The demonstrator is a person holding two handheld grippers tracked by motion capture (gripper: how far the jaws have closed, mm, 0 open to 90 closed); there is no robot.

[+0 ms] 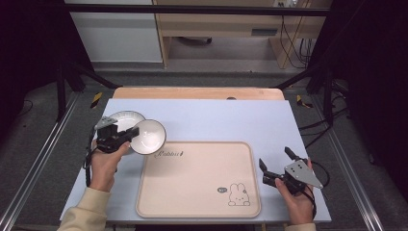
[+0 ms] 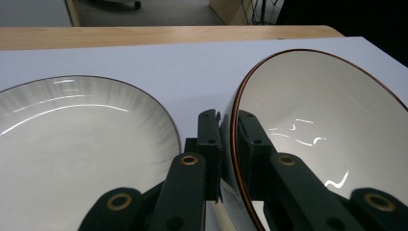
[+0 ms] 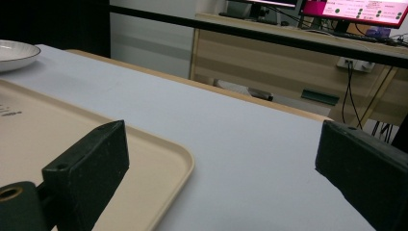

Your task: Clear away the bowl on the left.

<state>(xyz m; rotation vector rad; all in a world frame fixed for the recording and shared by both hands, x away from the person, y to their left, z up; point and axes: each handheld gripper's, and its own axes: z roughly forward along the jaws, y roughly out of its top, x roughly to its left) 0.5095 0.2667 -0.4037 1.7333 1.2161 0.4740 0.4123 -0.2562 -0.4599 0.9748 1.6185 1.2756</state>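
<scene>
The left gripper is clenched on the rim of a white bowl; in the left gripper view the two black jaws stand one on each side of the bowl's brown-edged wall, one pad inside and one outside, pressed against it; the bowl is tilted, its hollow facing up and toward the camera in the high view. The bowl sits at the left side of the table, over the pale blue mat and just past the upper left corner of the beige tray; whether its base touches the mat cannot be told. A white plate with a dark rim lies flat on the mat just behind and left of the bowl; in the left gripper view the plate is beside the jaws, apart from the bowl; its far edge also shows in the right gripper view.

The right gripper is released; its jaws stand wide apart with nothing between them; it is held low at the tray's right edge, well apart from the bowl. The tray bears a rabbit drawing at its near right corner and carries nothing else.
</scene>
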